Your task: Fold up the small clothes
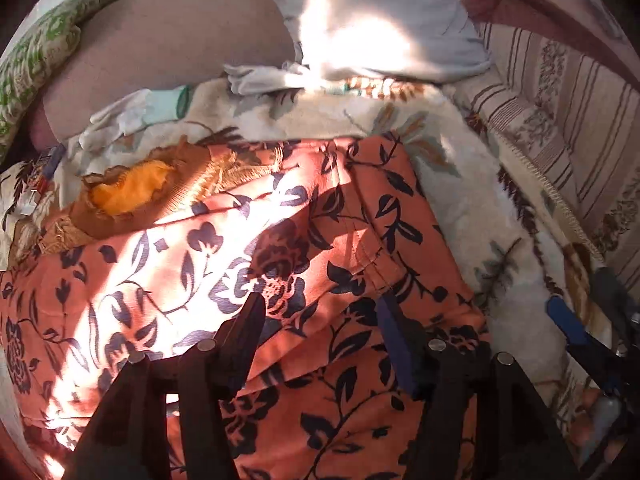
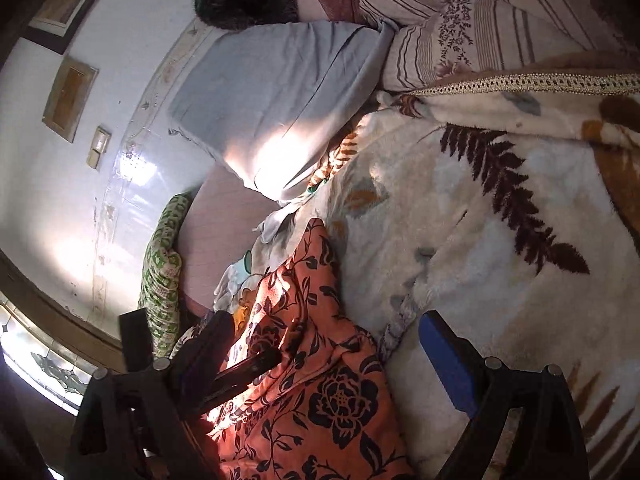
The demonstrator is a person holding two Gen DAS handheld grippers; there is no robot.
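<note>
An orange garment with dark floral print [image 1: 248,264] lies spread on a cream blanket with leaf pattern [image 1: 472,216]. An orange-yellow lining patch [image 1: 128,192] shows at its far left edge. My left gripper [image 1: 320,312] is open, its fingers resting over the garment, holding nothing. In the right wrist view the same garment [image 2: 320,360] lies bunched at lower centre. My right gripper [image 2: 320,344] is open just over it, with its blue-padded finger [image 2: 448,360] over the blanket [image 2: 480,240]. The right gripper also shows at the right edge of the left wrist view [image 1: 580,332].
A grey-blue pillow [image 2: 280,92] and a tan cushion [image 1: 168,48] lie at the head of the bed. A green patterned cloth [image 1: 40,52] lies along the tiled wall [image 2: 80,200]. Small white clothes [image 1: 132,116] lie beyond the garment. A striped sheet [image 1: 560,120] lies to the right.
</note>
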